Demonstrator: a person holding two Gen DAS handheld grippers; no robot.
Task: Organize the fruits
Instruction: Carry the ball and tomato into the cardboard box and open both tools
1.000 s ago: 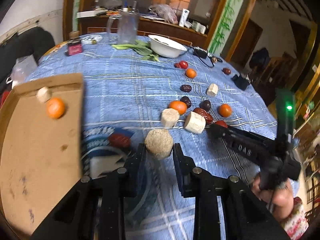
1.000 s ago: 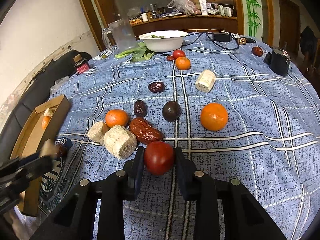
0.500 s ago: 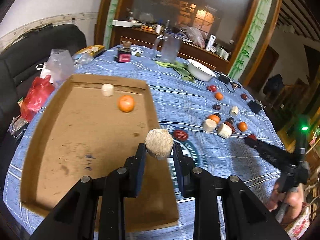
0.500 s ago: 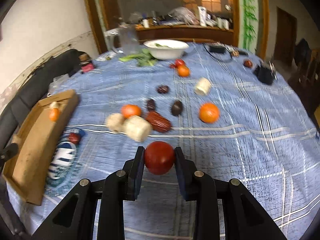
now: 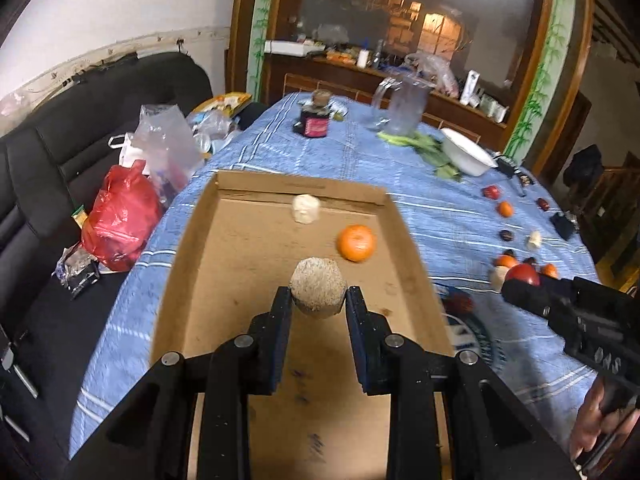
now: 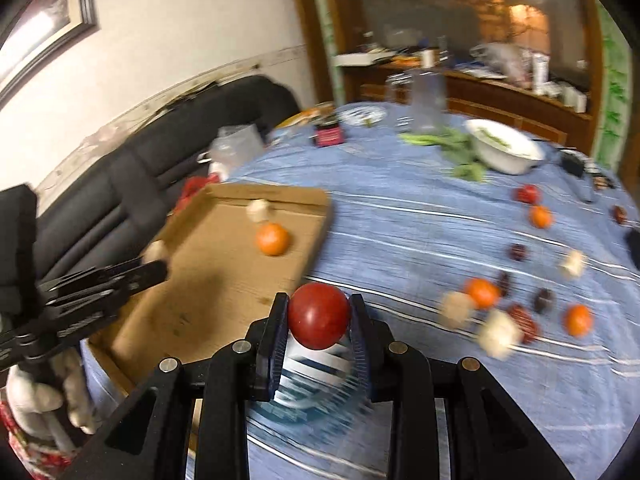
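My left gripper (image 5: pixel 318 300) is shut on a beige round chunk (image 5: pixel 318 286) and holds it above the middle of the cardboard tray (image 5: pixel 224 264). The tray holds an orange (image 5: pixel 356 242) and a pale chunk (image 5: pixel 306 208) near its far wall. My right gripper (image 6: pixel 319 312) is shut on a red tomato (image 6: pixel 319 315), held above the blue tablecloth just right of the tray (image 6: pixel 200 280). The tomato also shows in the left wrist view (image 5: pixel 524 275). Several oranges, dark dates and pale chunks (image 6: pixel 496 332) lie on the cloth to the right.
A white bowl (image 6: pixel 504 152) with greens, a clear pitcher (image 5: pixel 404 110) and a dark jar (image 5: pixel 314 120) stand at the table's far side. A black sofa with a red bag (image 5: pixel 120 228) and plastic bags lies left of the table.
Both grippers have swung left toward the tray. The left gripper with its chunk moved further over the tray. The right gripper carried the tomato up and left, close to the tray's right edge.
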